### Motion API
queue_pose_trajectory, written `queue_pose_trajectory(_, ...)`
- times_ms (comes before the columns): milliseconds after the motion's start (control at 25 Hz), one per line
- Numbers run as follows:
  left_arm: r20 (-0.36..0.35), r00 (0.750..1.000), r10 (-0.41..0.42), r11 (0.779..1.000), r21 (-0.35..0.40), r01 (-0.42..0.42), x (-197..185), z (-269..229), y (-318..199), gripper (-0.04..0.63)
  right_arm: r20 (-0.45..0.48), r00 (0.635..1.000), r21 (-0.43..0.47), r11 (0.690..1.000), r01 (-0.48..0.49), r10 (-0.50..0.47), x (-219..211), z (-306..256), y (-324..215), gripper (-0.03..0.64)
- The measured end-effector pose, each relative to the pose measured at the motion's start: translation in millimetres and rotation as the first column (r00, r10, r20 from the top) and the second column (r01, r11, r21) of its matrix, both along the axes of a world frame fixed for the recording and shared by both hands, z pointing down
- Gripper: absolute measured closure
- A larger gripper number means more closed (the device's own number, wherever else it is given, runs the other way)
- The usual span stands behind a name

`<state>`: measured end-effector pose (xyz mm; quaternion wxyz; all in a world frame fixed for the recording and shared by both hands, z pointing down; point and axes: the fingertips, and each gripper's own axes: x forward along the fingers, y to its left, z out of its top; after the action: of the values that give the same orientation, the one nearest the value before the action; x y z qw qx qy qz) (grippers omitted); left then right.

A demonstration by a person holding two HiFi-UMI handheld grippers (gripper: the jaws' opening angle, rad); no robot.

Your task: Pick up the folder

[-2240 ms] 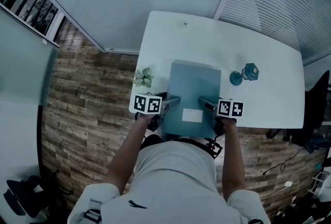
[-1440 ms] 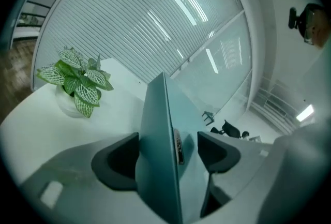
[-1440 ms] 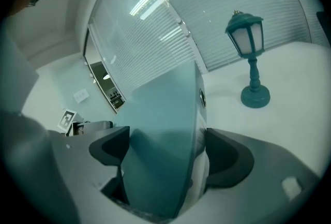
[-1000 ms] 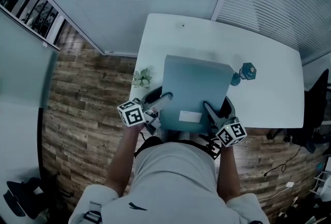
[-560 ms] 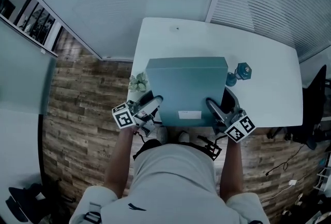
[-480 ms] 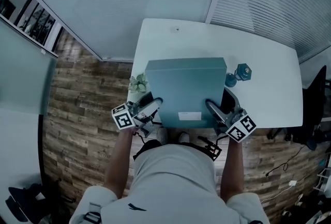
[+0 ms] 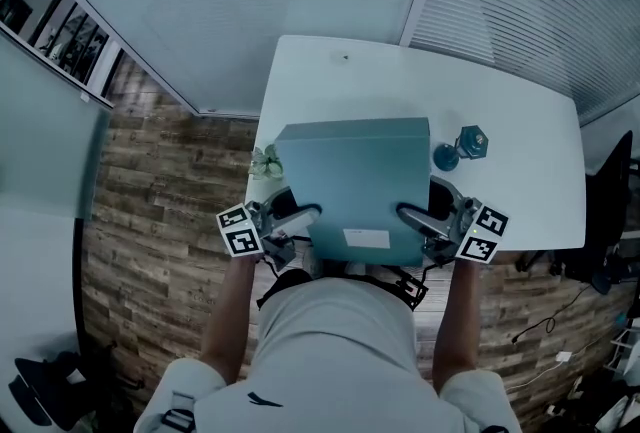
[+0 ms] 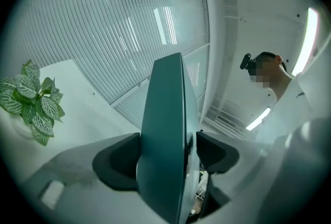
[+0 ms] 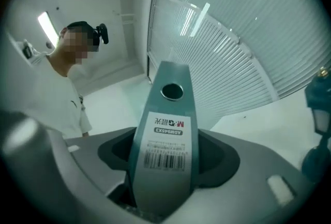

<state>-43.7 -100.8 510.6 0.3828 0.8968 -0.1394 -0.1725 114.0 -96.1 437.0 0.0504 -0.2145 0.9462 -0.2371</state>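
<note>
Table (image 7: 520,171) — left gripper (image 7: 310,214) clamps folder (image 7: 350,171), right gripper (image 7: 408,214) just closing on it.

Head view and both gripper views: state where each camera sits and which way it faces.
Head view: worn on the head, looking steeply down at table and folder; torso, forearms, left gripper and right gripper show.
Left gripper view: on the left gripper, looking along jaws clamped on the folder's edge; plant at left, person at right.
Right gripper view: on the right gripper, looking along jaws that have just been closing onto the folder's labelled spine; person at left.
Shared: every view shows the folder.
</note>
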Motion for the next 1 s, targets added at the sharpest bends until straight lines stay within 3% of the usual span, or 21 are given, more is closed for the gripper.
queue_pose_trajectory(120, -0.053, 0.997, -0.050, 0.999, -0.009, 0.050, -7, -7, -9, 0.255, -0.076, 0.994, 0.000, 0.997, 0.078, -0.078, -24, 15, 11, 0.305)
queue_pose_trajectory(200, -0.070, 0.996, -0.058, 0.998, 0.002, 0.058, -11, -16, -14, 0.255, -0.047, 0.997, -0.007, 0.998, 0.059, -0.059, -25, 17, 11, 0.311)
queue_pose_trajectory(520, -0.019, 1.000, -0.003, 0.993, 0.120, 0.005, -9, -47, -11, 0.277, 0.031, 0.998, 0.028, 0.998, 0.054, -0.055, -15, -4, 12, 0.328)
queue_pose_trajectory(720, -0.041, 0.999, -0.014, 0.987, 0.161, 0.021, -13, -64, -12, 0.288, 0.051, 0.997, 0.055, 0.997, 0.058, -0.061, -10, -19, 16, 0.330)
queue_pose_trajectory(1000, -0.020, 0.998, 0.057, 0.977, 0.205, -0.052, -8, -73, 1, 0.242, 0.033, 0.992, 0.076, 0.990, 0.119, -0.122, -8, -34, 25, 0.331)
